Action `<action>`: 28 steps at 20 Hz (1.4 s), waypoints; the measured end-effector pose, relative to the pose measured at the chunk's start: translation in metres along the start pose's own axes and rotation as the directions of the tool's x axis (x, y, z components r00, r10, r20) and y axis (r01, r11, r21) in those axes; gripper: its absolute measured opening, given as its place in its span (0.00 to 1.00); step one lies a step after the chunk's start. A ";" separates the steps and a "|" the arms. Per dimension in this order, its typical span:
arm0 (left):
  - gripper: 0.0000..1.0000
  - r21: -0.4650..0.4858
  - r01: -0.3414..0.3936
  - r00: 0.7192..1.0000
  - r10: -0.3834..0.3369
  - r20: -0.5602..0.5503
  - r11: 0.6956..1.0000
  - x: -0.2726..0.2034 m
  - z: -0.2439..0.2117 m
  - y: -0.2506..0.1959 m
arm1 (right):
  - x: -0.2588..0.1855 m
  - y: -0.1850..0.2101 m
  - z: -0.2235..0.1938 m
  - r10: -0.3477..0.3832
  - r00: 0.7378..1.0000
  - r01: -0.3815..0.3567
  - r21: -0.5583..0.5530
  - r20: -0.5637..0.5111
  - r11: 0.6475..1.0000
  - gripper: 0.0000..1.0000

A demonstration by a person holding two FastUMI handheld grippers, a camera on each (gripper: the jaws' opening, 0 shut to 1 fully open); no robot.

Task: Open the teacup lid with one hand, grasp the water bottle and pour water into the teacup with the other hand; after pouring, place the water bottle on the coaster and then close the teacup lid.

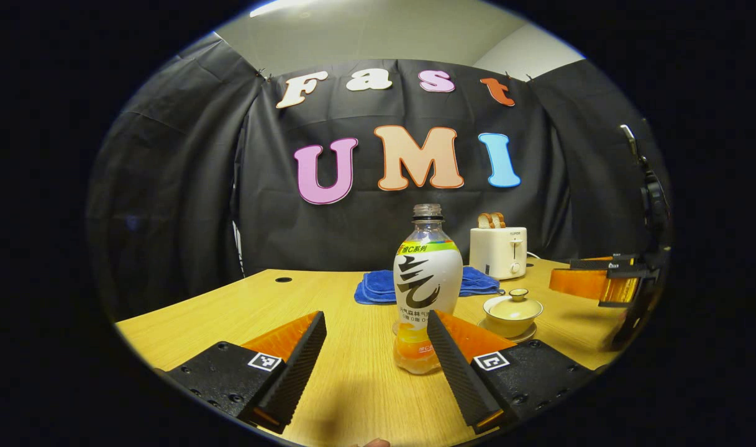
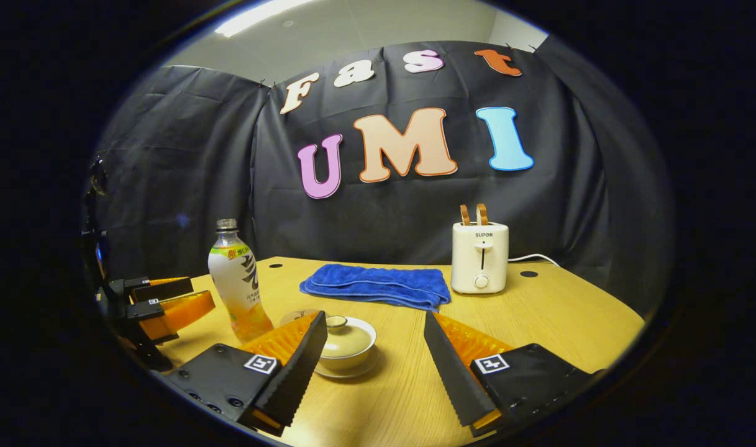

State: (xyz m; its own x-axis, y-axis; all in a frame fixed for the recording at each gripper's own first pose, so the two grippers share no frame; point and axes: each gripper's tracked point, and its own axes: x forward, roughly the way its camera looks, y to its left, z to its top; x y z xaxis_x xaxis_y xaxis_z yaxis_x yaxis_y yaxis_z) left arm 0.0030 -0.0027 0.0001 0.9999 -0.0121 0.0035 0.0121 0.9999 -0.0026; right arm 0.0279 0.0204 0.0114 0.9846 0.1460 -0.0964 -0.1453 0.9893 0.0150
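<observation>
Teacup [image 2: 346, 343] and its lid [image 2: 336, 321] sit on a saucer on the wooden surface [image 2: 539, 310], lid still on, so no water has been poured yet. The water bottle [image 1: 426, 292] stands upright just beside the cup, uncapped, with liquid only in its lower part.

The left gripper [image 1: 376, 338] has its jaws spread wide with the bottle standing ahead between them, touching neither; that line-up suggests it is meant to take the bottle. The right gripper [image 2: 373, 338] also has its jaws released and gripping nothing, with the teacup just inside its left finger, which suggests this hand is set for the lid.

The left gripper view shows the bottle head-on with the cup to its right, and the other gripper at the far right edge, hovering above the surface. The right gripper view shows the round knob on the lid more plainly, with the bottle to the cup's left and a pale disc partly hidden behind its own finger, possibly the coaster, though that cannot be told for sure. Behind, both views show a blue towel [image 2: 378, 284] and a white toaster [image 2: 480, 257] well apart from the work.
</observation>
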 end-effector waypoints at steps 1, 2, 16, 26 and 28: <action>0.96 -0.001 0.000 1.000 0.000 0.000 1.000 -0.001 -0.001 0.001 | 0.004 0.002 0.003 0.008 1.000 -0.008 -0.016 -0.004 1.000 0.96; 0.96 -0.001 0.001 1.000 -0.001 0.000 1.000 -0.002 -0.002 0.001 | 0.008 0.004 0.005 0.012 1.000 -0.012 -0.033 -0.011 0.999 0.98; 0.95 -0.002 0.001 1.000 -0.001 0.000 1.000 -0.001 -0.001 0.000 | 0.051 0.043 -0.024 0.060 0.988 -0.081 -0.148 -0.142 0.986 0.96; 0.95 -0.003 0.015 1.000 -0.015 0.001 1.000 -0.002 -0.001 -0.002 | 0.058 0.041 -0.033 0.036 0.984 -0.064 -0.162 -0.174 0.985 0.66; 0.95 -0.003 0.014 1.000 -0.014 0.001 1.000 -0.001 -0.002 -0.003 | 0.058 0.045 -0.035 0.066 0.980 -0.091 -0.130 -0.185 0.987 0.70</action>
State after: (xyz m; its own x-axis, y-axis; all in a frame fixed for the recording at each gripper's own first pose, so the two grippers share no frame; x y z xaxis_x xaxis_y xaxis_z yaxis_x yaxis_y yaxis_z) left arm 0.0023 -0.0053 -0.0015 0.9996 -0.0265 0.0047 0.0266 0.9996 -0.0056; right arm 0.0752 0.0738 -0.0285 0.9375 0.2089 -0.2782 -0.2460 0.9635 -0.1056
